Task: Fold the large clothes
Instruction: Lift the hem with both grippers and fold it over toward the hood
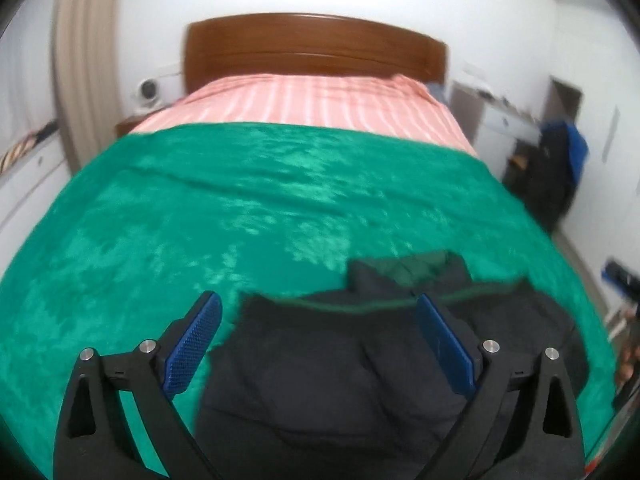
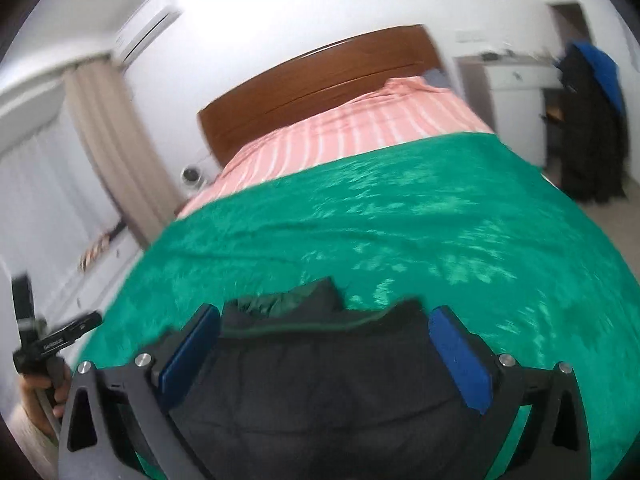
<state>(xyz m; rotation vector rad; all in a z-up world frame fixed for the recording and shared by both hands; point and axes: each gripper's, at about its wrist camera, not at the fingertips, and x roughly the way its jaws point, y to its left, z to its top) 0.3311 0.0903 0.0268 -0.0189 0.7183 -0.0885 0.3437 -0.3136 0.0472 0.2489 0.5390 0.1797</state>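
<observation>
A dark navy jacket with a green lining [image 1: 344, 360] lies folded on the green blanket [image 1: 240, 208] near the bed's front edge. My left gripper [image 1: 318, 312] hangs above it, jaws wide apart, nothing between the blue pads [image 1: 192, 344]. In the right wrist view the same jacket [image 2: 320, 376] fills the space below my right gripper [image 2: 324, 324], which is open too and holds nothing. The left gripper [image 2: 56, 344] appears at the far left of that view, in a person's hand [image 2: 44, 396].
The bed carries a pink striped sheet [image 1: 304, 100] and a brown wooden headboard [image 1: 316, 48]. A white desk [image 1: 504, 120] and dark clothes on a chair [image 1: 556, 168] stand on the right. Beige curtains [image 2: 116, 140] and an air conditioner [image 2: 148, 32] are on the left.
</observation>
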